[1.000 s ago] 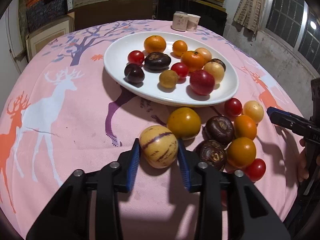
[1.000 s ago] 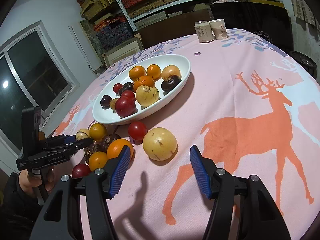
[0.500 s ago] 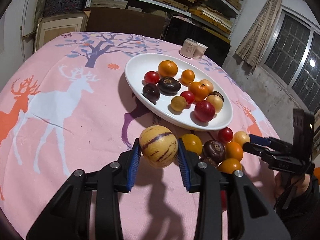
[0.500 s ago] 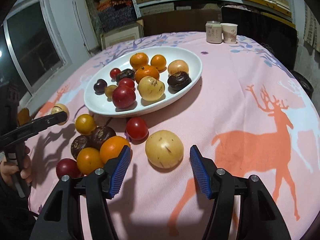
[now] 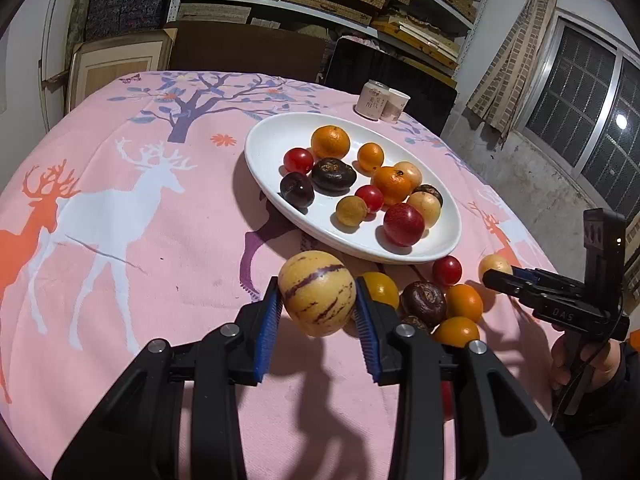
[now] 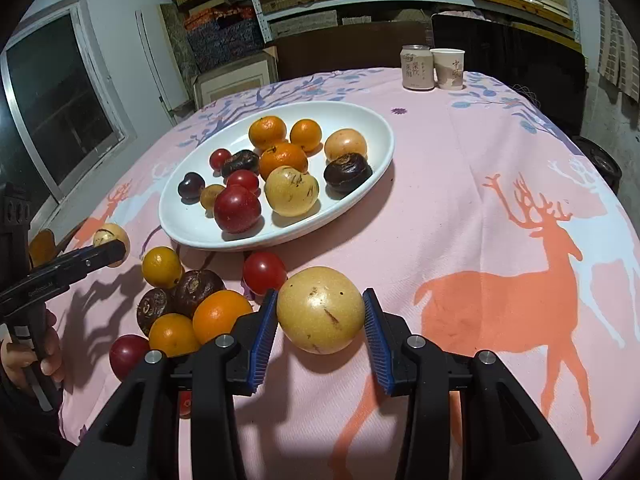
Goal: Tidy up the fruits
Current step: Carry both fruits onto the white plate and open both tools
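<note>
On the pink deer-print tablecloth (image 6: 480,208), just this side of the white oval plate (image 6: 372,120), both hands are busy w/ fruit. The left gripper (image 5: 318,312) is clamped on a striped yellow pepino melon (image 5: 317,293), blue pads pressing both its flanks; it looks lifted clear of the cloth, shadow falling below it. The right gripper (image 6: 320,320) is closing around a plain yellow round fruit (image 6: 320,310) sitting on the cloth; the left-side pad looks about touching, the right-side pad shows a sliver of gap, so I wouldn't call it gripped yet. The relation that matters: the plate lies straight ahead & slightly up-table from both grippers, its long axis running diagonally, near rim closest to the left one. The bare part of the plate is at the end nearer the left hand, so that melon prob. has the shorter trip. Between the two grippers a loose cluster (image 6: 188,304) of oranges, dark passion fruits & red tomatoes is waiting on the cloth, close to the right gripper's left-side finger; it could get nudged. A can (image 6: 417,67) & paper cup (image 6: 448,69) stand well apart at the far edge.
</note>
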`<action>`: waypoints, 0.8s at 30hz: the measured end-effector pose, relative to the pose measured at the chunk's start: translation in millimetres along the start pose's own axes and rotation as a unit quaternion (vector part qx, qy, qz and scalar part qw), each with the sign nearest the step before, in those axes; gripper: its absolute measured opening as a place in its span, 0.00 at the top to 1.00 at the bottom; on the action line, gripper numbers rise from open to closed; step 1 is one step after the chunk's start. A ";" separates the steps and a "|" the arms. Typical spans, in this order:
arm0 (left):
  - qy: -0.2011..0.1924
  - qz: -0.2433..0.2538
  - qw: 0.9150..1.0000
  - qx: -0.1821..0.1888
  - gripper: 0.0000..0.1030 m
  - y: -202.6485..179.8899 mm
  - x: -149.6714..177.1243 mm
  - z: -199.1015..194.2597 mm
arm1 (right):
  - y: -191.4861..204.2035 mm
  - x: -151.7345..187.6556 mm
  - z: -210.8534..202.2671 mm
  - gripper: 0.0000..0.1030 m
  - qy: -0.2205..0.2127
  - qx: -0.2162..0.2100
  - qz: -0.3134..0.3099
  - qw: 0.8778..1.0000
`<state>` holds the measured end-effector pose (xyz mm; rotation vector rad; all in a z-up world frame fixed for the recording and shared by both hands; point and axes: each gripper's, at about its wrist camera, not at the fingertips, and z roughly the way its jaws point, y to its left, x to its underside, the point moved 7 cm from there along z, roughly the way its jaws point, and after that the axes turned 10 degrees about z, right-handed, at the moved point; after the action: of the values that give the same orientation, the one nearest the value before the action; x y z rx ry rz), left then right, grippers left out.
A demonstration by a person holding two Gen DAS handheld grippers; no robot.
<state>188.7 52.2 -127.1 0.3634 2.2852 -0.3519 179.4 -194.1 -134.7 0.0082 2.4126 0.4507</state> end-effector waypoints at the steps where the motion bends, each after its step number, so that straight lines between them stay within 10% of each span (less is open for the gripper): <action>1: 0.000 0.002 1.000 -0.002 0.66 0.0 -0.3 -0.6 | -1.0 0.2 -2.7 0.59 -0.004 0.000 0.001 1.000; 15: -0.001 0.065 0.997 -0.034 0.66 -26.4 -67.4 -5.9 | 31.7 -80.7 -55.1 0.59 -0.090 -0.003 -0.054 0.994; 24: 0.060 0.054 0.996 -0.026 0.66 -16.2 -80.6 63.3 | 48.5 -139.3 12.9 0.59 -0.062 0.001 -0.053 0.997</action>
<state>277.5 2.4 -106.7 0.4900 2.3750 -0.2195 289.7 -161.5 -41.6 -0.0889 2.2797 0.3862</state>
